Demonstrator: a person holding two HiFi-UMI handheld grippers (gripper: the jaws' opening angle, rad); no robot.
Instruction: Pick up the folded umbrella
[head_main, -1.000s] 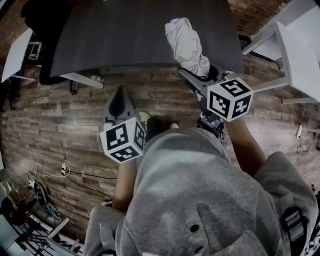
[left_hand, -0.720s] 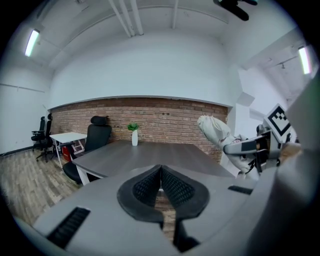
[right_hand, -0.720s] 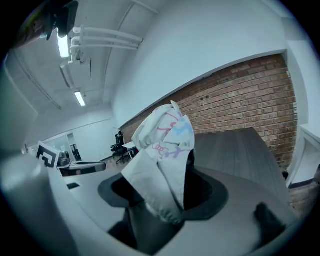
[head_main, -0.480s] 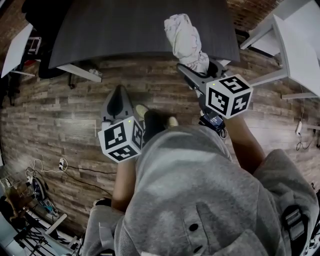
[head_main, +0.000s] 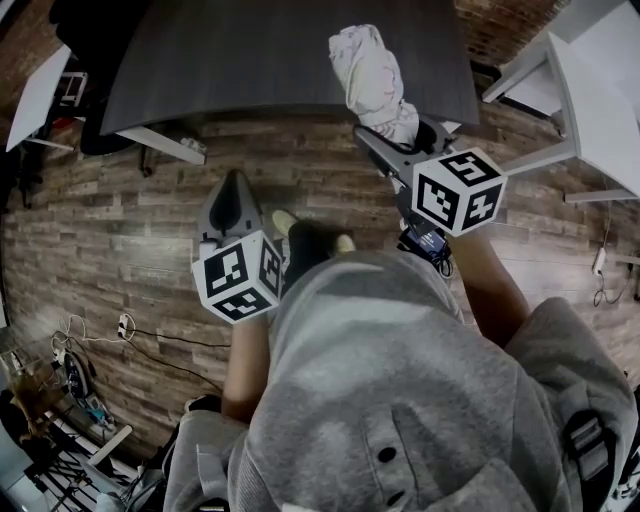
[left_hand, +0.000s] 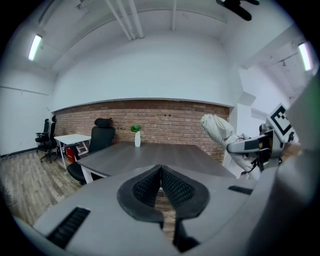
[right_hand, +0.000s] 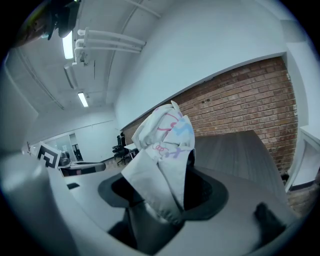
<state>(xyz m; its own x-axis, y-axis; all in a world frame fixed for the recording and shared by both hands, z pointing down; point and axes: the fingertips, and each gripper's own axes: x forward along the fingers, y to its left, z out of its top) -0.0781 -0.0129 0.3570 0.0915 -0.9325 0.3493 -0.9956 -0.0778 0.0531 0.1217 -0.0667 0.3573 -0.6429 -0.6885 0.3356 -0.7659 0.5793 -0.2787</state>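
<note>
The folded umbrella (head_main: 372, 78) is a white fabric bundle with pink and blue print, held up over the near edge of the dark table (head_main: 250, 60). My right gripper (head_main: 403, 138) is shut on its lower end. In the right gripper view the umbrella (right_hand: 162, 145) stands up between the black pads of the right gripper (right_hand: 162, 192) and hides most of them. My left gripper (head_main: 232, 190) hovers over the wooden floor, left of the umbrella and apart from it. Its jaws are shut with nothing between them, the tips of the left gripper (left_hand: 160, 170) meeting. The left gripper view shows the umbrella (left_hand: 219, 130) at the right.
The dark table (left_hand: 145, 155) has a white vase with a plant (left_hand: 137, 136) at its far end and a black office chair (left_hand: 100, 136) beside it. White tables (head_main: 600, 90) stand at the right. A brick wall (left_hand: 165, 122) is behind. Cables and gear (head_main: 70, 380) lie on the floor at lower left.
The left gripper has drifted slightly to the left over the floor. The right gripper and the umbrella in it have kept their place.
</note>
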